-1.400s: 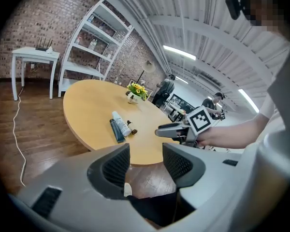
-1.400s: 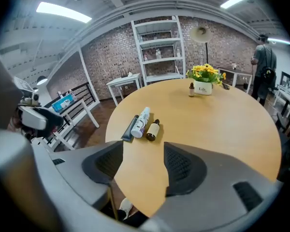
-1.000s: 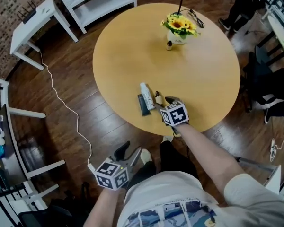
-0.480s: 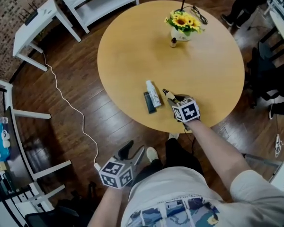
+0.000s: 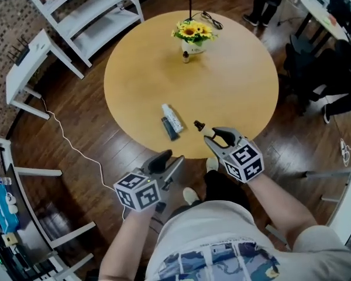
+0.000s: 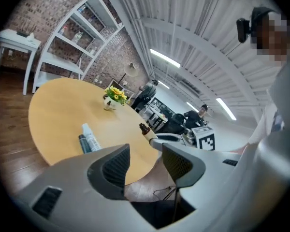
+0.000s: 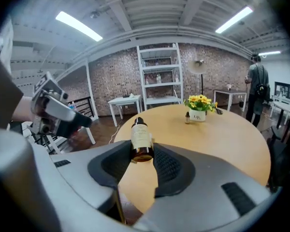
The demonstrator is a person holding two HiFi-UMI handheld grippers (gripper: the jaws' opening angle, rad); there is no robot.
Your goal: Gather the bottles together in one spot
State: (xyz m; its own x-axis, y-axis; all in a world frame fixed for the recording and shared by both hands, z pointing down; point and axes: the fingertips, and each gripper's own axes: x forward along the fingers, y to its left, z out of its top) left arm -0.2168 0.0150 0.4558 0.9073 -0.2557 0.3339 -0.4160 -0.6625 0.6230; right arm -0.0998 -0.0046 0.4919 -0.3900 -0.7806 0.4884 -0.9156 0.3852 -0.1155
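My right tongs, jaws just closing, pinch amber bottle by base, clear of table, at its lower edge. Left tongs half-wide, empty, lower left. White bottle, dark tube side by side, frame centre.

Bright ceiling strip lights, fisheye edge warp, soft focus.

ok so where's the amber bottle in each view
Head view: amber bottle low centre, held by the right gripper.
Left gripper view: small, mid-frame, at the right edge of the table.
Right gripper view: centre, between the jaws.
Shared landmark: sunflower pot.
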